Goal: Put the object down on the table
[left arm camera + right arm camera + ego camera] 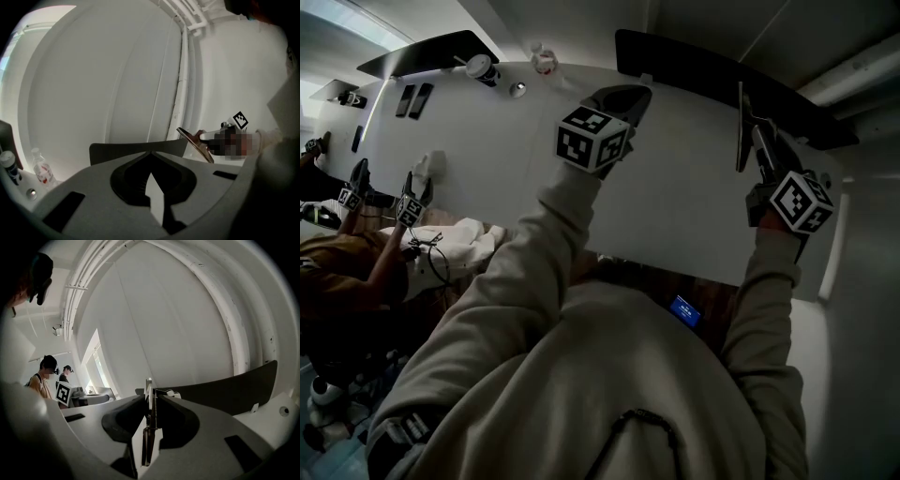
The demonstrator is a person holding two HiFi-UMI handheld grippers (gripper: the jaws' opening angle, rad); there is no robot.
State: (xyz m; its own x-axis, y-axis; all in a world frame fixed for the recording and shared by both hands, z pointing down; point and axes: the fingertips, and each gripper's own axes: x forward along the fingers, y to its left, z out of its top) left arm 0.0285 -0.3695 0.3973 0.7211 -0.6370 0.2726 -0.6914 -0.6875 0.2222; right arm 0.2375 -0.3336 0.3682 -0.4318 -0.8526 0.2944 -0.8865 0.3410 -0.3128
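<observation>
A thin, flat, dark disc-like object [741,127] stands on edge above the white table [675,206], and my right gripper [761,155] is shut on its rim. In the right gripper view the object [148,394] is edge-on, pinched between the two jaws of that gripper [150,404]. From the left gripper view it is a brownish tilted disc [194,144] at the right. My left gripper [623,98] hovers over the middle of the table, left of the object and apart from it. Its jaws [150,157] meet at the tips with nothing between them.
Two bottles [483,67] [544,61] and a small round thing [517,89] stand at the table's far left. Dark chair backs [712,80] [427,52] line the far edge. Another person's grippers [408,206] work at the left, over pale cloth [469,239].
</observation>
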